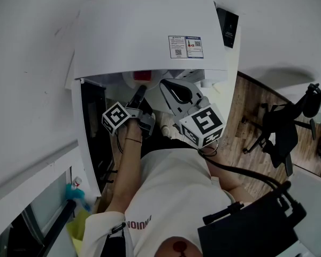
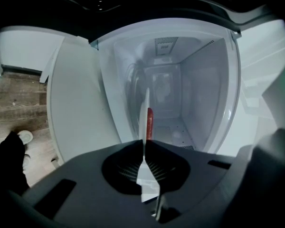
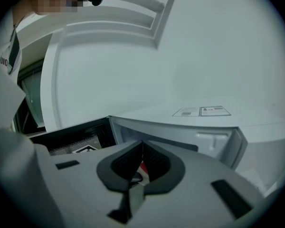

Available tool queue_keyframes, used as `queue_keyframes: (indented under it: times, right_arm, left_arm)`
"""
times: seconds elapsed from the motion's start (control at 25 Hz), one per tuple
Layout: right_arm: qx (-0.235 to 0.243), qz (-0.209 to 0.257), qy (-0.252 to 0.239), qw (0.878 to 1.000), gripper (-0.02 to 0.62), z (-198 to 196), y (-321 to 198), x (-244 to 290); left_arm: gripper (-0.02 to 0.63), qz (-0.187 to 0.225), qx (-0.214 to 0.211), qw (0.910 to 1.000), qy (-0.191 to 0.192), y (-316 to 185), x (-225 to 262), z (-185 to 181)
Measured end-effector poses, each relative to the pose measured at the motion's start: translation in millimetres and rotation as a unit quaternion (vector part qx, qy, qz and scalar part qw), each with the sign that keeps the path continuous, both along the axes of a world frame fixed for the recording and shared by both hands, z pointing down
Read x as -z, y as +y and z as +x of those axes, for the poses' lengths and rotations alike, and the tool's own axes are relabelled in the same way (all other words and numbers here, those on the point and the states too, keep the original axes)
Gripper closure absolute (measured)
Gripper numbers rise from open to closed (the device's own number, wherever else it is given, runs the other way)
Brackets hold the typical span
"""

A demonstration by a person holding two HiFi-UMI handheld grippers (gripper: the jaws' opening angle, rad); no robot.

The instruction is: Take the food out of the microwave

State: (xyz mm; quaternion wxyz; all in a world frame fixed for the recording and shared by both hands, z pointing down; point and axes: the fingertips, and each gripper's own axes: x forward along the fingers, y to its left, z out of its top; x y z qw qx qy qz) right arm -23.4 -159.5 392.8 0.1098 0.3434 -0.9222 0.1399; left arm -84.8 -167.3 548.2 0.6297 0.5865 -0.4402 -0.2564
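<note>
In the head view, bright, even room light falls on the white microwave (image 1: 144,31) top. Soft shadow lies under its front edge, the door (image 1: 93,133) at left is dark, and straight lines bow toward the edges.

The left gripper view is dim and hazy. The cavity is pale and washed out, with black across the top and a green smear at far right. The left gripper (image 2: 143,144) is a dark blur near the lens, and only the thin plate (image 2: 146,106) edge pinched in it catches light.

The right gripper view has a flat grey-green cast, black corners and soft near parts.
</note>
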Motion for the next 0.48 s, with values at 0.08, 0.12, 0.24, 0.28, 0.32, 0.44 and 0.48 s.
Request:
queue_keyframes:
  times: [0.08,0.12,0.24,0.28,0.32,0.44,0.48]
  right_arm:
    - [0.002,0.001,0.0,1.0,0.574,-1,2,0]
    - [0.003,0.001,0.0,1.0,0.574,-1,3,1]
    - [0.005,0.003,0.0,1.0,0.574,-1,5,2]
    - [0.005,0.003,0.001,1.0,0.574,-2,5,2]
    - [0.006,0.004,0.001,1.0,0.574,-2,6,2]
    - [0.008,0.005,0.001,1.0,0.574,-2,8,3]
    - [0.008,0.006,0.0,1.0,0.574,-3,9,3]
  left_arm:
    - [0.581,0.002,-0.002,1.0,-0.002,2,0,0]
    - [0.581,0.004,-0.002,1.0,-0.003,3,1,-1]
    - [0.581,0.008,-0.002,1.0,0.001,6,3,-1]
    - [0.581,0.009,-0.002,1.0,0.003,7,4,-1]
    - [0.581,0.011,-0.003,0.9999,0.003,8,4,-1]
    - [0.581,0.013,-0.005,0.9999,0.005,11,6,1]
    - [0.581,0.014,-0.006,0.9999,0.006,12,7,2]
